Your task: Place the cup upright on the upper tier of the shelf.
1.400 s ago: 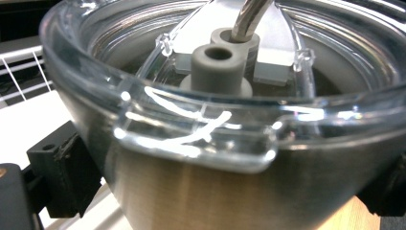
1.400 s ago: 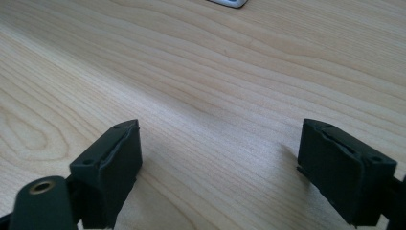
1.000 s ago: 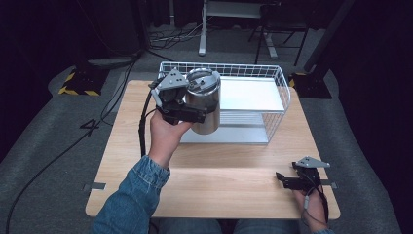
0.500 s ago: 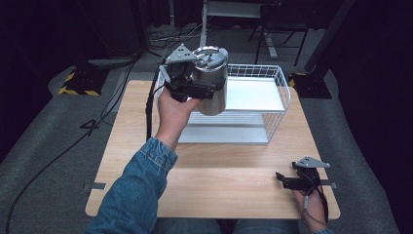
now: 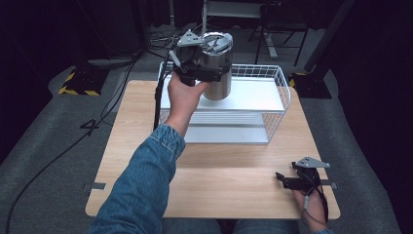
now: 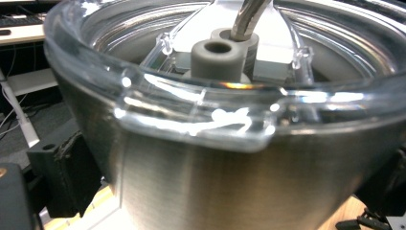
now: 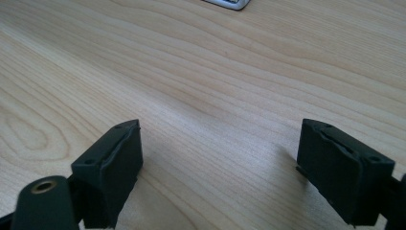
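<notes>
You are holding the left gripper up over the back-left corner of the wire basket, and it is clamping a steel tumbler by its side. The tumbler is hanging upright in the air above the basket's white upper shelf, its base clear of the shelf. In the left gripper view you are looking across the tumbler's clear plastic lid, with a grey spout and a metal straw rising from the lid's middle; the black jaws are pressing the brushed steel wall on either side. Your left arm in its denim sleeve is reaching forward across the wooden table.

You are resting the right gripper on the table near its front-right corner, well apart from the basket. Its jaws are standing wide apart with nothing but bare wood between them, as the right gripper view is showing.
</notes>
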Demonstrator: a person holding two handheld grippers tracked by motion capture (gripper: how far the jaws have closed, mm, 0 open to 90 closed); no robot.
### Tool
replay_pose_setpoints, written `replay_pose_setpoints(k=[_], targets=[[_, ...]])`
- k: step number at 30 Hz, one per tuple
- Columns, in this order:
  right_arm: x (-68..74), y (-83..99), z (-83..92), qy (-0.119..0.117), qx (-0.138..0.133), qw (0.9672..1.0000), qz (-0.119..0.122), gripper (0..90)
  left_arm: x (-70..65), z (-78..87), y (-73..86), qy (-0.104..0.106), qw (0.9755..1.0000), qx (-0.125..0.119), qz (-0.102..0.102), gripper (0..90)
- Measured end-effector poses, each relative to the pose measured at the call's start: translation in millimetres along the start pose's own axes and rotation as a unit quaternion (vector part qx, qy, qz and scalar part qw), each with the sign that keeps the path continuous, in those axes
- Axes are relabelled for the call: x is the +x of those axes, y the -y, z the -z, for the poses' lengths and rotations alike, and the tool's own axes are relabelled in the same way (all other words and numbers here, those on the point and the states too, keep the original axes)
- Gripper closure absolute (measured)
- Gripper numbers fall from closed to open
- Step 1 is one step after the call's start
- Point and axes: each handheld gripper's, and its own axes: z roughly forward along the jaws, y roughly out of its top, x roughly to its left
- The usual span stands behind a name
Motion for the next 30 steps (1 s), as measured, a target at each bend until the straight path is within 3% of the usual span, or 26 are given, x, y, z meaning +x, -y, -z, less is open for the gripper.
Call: replay_pose_setpoints(k=[10,12,22,30], targets=[[0.4,0.0,0.2,0.000,-0.001,1.0000,0.002,16.8,6.7,-28.5,1.2,-0.010,0.9999,0.010,-0.002,3.7],[0.8,0.0,0.4,-0.001,-0.001,1.0000,0.003,16.9,8.6,-35.0,1.8,-0.021,0.9996,0.017,-0.004,3.7],[1.7,0.1,0.5,-0.003,-0.002,1.0000,0.004,17.1,11.5,-51.6,7.5,-0.035,0.9989,0.031,-0.004,3.7],[1.5,0.1,0.4,-0.003,-0.003,1.0000,0.008,17.2,10.5,-57.5,11.5,-0.034,0.9988,0.034,0.001,3.7]])
